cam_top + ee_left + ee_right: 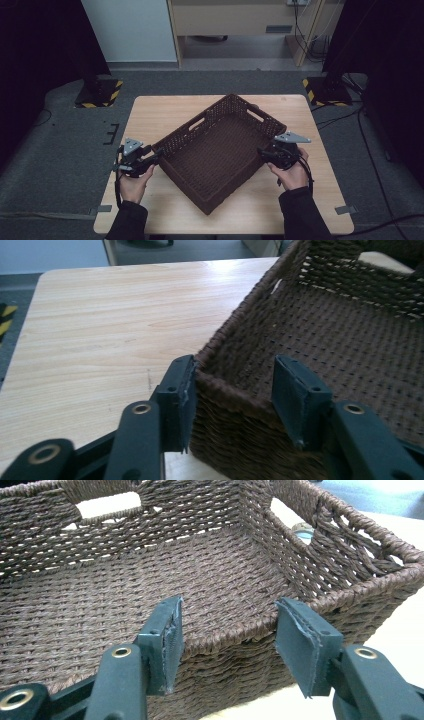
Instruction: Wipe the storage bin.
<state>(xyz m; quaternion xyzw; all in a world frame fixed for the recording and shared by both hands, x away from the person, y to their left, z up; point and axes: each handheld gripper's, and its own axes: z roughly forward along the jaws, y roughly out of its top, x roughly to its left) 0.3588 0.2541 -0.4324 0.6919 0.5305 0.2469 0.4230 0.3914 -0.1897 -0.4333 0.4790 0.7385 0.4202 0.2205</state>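
Observation:
A dark brown woven basket (220, 150) with handle cut-outs sits turned at an angle on the light wooden table (160, 112), with nothing in it. My left gripper (159, 154) is at its left corner. In the left gripper view the jaws straddle that corner of the basket (350, 335): one pad (182, 390) is just outside the wall and the other stands inside, well off it. My right gripper (261, 152) is at the right side wall. In the right gripper view its jaws stand apart around the rim of the basket (150, 560), with gaps at both pads (167, 640).
Bare tabletop (110, 315) lies left of and behind the basket. Two stand bases with yellow-black stripes (97, 92) (327, 90) rest on the grey carpet beyond the table's far corners. Cables (350, 117) trail on the floor at right.

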